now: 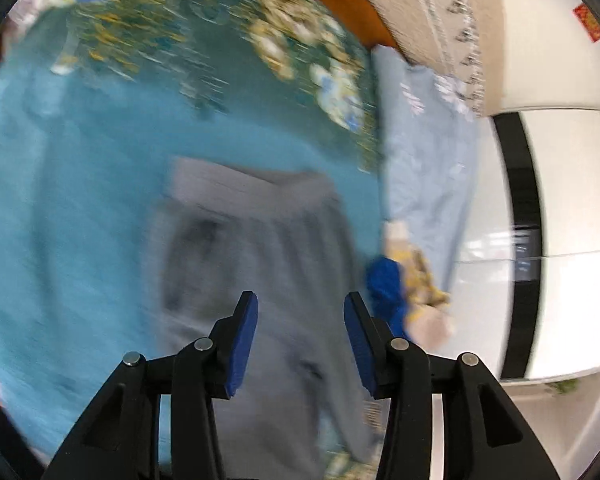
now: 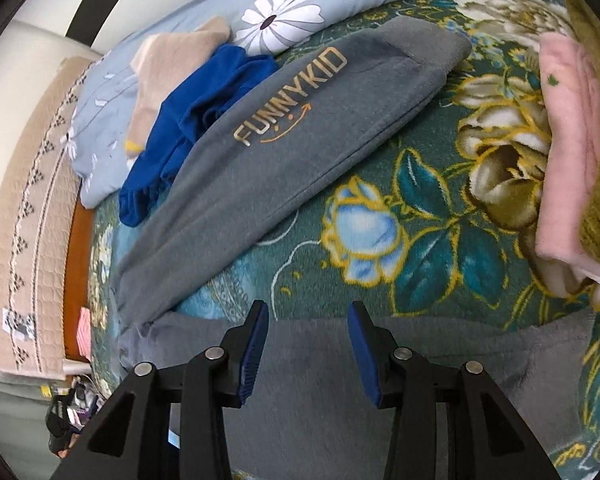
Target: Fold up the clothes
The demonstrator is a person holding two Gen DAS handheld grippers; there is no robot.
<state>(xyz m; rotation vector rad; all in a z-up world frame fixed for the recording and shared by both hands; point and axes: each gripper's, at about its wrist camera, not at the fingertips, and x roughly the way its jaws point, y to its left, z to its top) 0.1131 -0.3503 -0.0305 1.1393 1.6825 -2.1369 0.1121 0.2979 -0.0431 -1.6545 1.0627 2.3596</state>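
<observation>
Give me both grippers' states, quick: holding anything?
Left gripper: open, nothing between its pads, above the grey pants.
Right gripper: open, empty, over the grey pants.

A bed under a green floral blanket (image 2: 440, 208), beige patterned headboard cover (image 2: 28, 200), white wall (image 1: 540, 20).
</observation>
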